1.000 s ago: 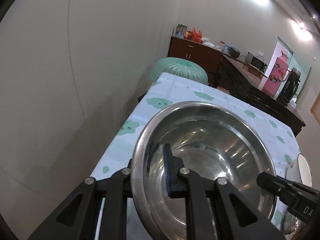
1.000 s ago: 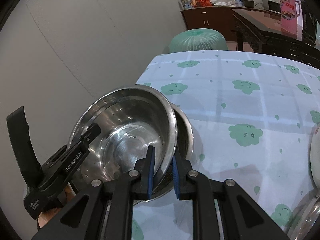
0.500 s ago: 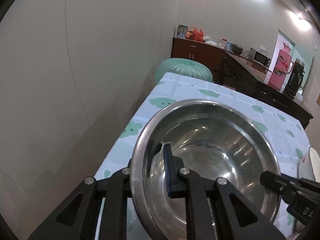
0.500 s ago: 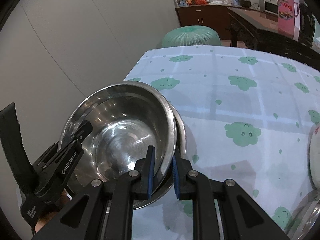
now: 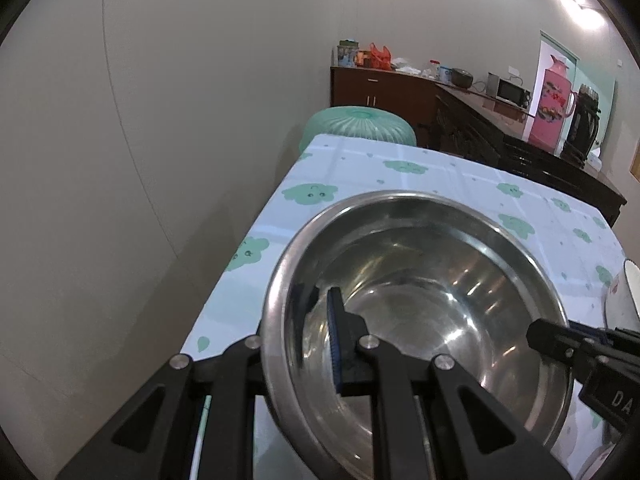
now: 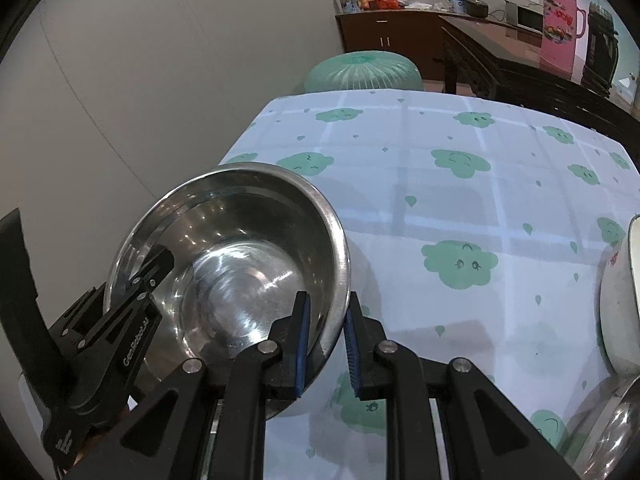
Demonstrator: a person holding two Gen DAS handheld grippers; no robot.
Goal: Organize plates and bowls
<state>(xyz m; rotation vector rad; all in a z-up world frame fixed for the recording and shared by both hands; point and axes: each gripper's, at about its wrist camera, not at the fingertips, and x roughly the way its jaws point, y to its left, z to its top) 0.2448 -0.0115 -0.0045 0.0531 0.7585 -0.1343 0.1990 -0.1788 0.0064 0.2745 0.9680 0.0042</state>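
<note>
Steel bowl (image 5: 420, 300) near tablecloth (image 6: 460, 184) edge; right side open

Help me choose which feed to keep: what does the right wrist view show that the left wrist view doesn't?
Only right wrist: a second steel bowl in the bottom-right corner, and the labelled body of the left gripper. Only left wrist: ceiling lights and the right gripper seen from outside. Both: the steel bowl pinched at its rim by both grippers, the cloud-print tablecloth, green stool, pink thermos, white dish.
</note>
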